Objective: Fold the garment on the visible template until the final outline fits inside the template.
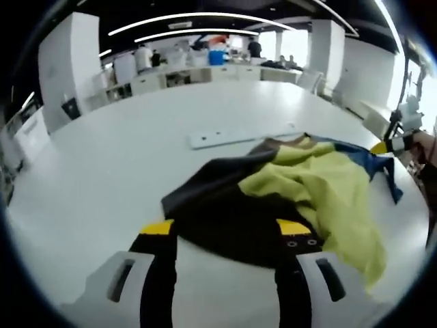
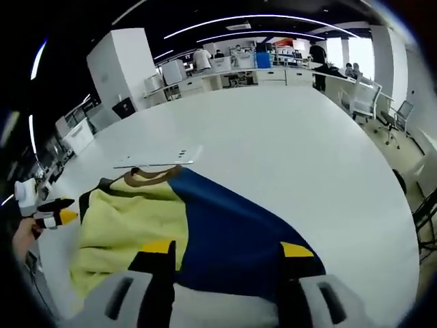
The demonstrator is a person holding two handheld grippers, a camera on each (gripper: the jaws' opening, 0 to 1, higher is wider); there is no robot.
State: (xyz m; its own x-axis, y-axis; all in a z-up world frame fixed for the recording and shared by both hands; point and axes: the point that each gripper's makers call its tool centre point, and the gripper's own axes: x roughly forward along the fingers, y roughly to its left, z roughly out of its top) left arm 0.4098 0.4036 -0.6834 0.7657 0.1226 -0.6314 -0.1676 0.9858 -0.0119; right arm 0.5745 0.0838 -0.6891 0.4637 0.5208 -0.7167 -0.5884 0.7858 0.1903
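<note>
A crumpled garment (image 1: 293, 191) of dark brown, pale yellow and blue panels lies on the white table (image 1: 136, 157). My left gripper (image 1: 227, 229) is open, its yellow-tipped jaws straddling the dark brown edge nearest me. In the right gripper view the same garment (image 2: 205, 225) shows its blue panel, yellow panel and brown collar (image 2: 151, 175). My right gripper (image 2: 227, 247) is open over the blue edge. The right gripper (image 1: 390, 142) also appears at the garment's far right corner in the left gripper view, and the left gripper (image 2: 58, 219) shows at the left, held by a hand.
A flat white strip (image 1: 239, 135) lies on the table just beyond the garment, also seen as the strip (image 2: 160, 157) past the collar. Desks, cabinets, chairs (image 2: 362, 99) and people stand far behind the table. Wide bare tabletop extends beyond and left of the garment.
</note>
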